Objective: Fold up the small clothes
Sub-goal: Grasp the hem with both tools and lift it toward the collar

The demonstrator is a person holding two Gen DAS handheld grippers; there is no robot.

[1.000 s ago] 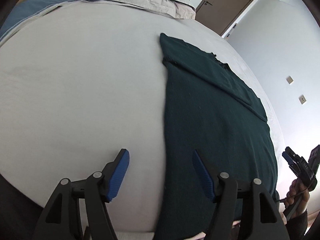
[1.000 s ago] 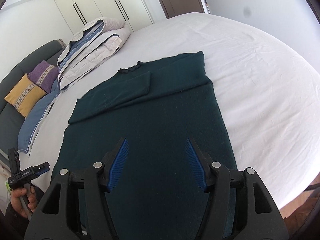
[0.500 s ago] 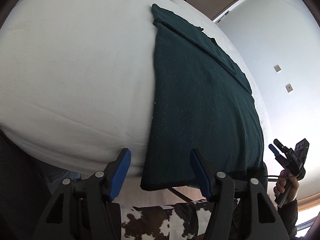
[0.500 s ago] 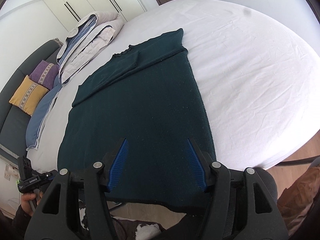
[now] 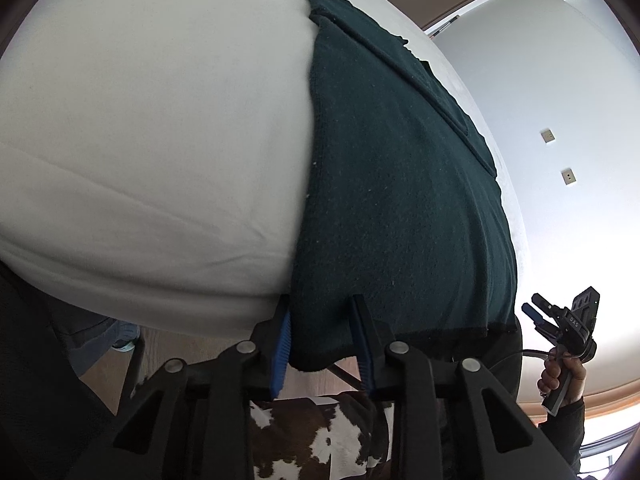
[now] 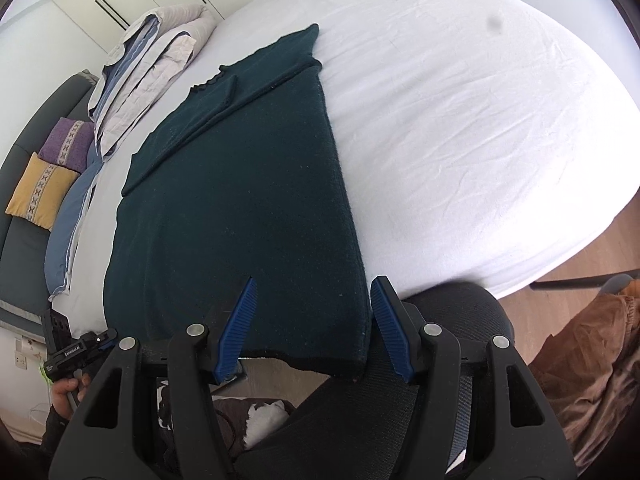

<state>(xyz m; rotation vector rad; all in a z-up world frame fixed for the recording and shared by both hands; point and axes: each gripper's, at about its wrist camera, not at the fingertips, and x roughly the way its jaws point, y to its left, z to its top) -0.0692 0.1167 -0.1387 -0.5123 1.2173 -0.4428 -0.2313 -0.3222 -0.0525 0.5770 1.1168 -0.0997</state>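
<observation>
1. The dark green sweater (image 6: 240, 216) is being kept flat on the bed (image 6: 460, 120), its hem hanging over the near edge where it can be gripped.
2. The hem's left corner is being clamped by the left hand-held gripper (image 5: 322, 346), apparently for lifting.
3. The right hand-held gripper (image 6: 316, 328) is being held apart, straddling the hem's right corner, not yet gripping.

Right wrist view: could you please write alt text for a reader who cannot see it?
An open right claw straddles the near right corner of a dark green garment spread flat on a white bed, its hem hanging over the bed's edge. Folded bedding and two cushions lie at the far left.
</observation>
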